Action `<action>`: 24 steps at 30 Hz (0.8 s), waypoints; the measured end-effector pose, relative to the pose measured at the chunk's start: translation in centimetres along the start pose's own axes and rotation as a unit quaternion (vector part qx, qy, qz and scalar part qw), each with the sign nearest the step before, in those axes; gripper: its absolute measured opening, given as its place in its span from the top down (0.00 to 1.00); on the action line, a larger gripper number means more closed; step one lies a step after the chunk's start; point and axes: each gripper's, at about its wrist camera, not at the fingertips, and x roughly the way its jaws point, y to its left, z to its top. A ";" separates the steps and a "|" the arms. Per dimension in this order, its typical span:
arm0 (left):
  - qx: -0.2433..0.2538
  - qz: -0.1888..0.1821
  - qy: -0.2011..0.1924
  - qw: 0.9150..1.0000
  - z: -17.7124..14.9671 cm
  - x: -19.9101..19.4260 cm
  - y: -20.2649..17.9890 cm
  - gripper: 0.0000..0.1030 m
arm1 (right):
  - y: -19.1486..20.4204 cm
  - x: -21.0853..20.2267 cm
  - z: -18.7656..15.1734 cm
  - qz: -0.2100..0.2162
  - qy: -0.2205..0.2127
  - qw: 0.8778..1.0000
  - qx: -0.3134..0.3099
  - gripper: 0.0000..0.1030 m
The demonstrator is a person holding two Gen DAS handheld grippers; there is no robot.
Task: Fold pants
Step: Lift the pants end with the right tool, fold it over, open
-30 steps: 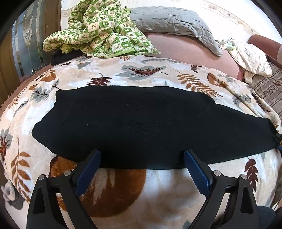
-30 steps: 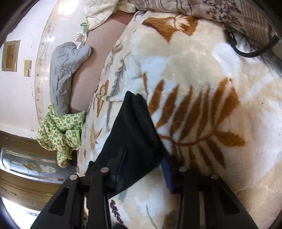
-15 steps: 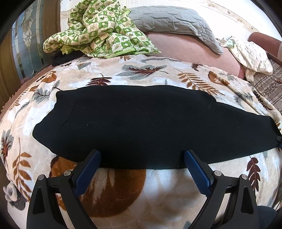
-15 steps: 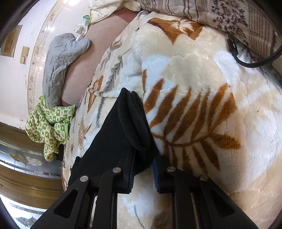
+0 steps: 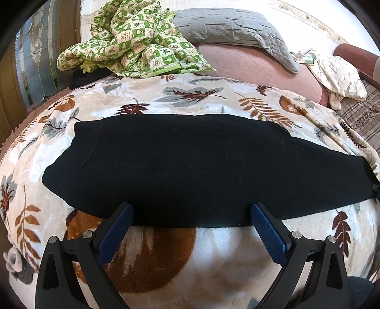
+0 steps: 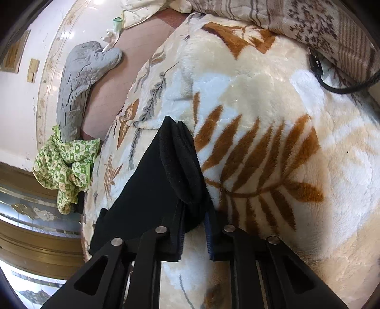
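Black pants (image 5: 180, 166) lie flat and lengthwise across a leaf-patterned fleece blanket (image 5: 213, 256) on the bed. My left gripper (image 5: 192, 215) stands open and wide, its blue pads at the near long edge of the pants with nothing pinched. In the right wrist view the end of the pants (image 6: 175, 166) bunches up into a fold. My right gripper (image 6: 194, 222) is closing on that bunched end, and the fabric sits pinched between its pads.
A green checked cloth (image 5: 133, 40) and a grey quilted pillow (image 5: 232, 31) lie at the back of the bed. A cream cloth (image 5: 337, 73) is at the right. A black cable (image 6: 332, 80) and a striped patterned pillow (image 6: 296, 21) lie beyond the right gripper.
The right gripper's jaws have narrowed onto the end of the pants, which now bunches up between them. The left gripper and the rest of the pants have stayed put.
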 end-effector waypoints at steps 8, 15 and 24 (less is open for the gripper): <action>-0.013 -0.006 -0.025 1.000 -0.8 -0.8 0.6 0.05 | 1.8 -1.5 -0.5 0.025 -0.034 0.998 -0.039 0.92; -0.060 0.013 -0.070 0.996 -1.3 -2.6 2.4 0.15 | 6.9 -1.7 -2.1 0.074 -0.040 0.986 -0.144 0.92; -0.101 0.030 -0.047 0.993 -2.6 -0.9 3.3 0.14 | 15.0 1.9 -7.0 0.120 -0.003 0.957 -0.265 0.92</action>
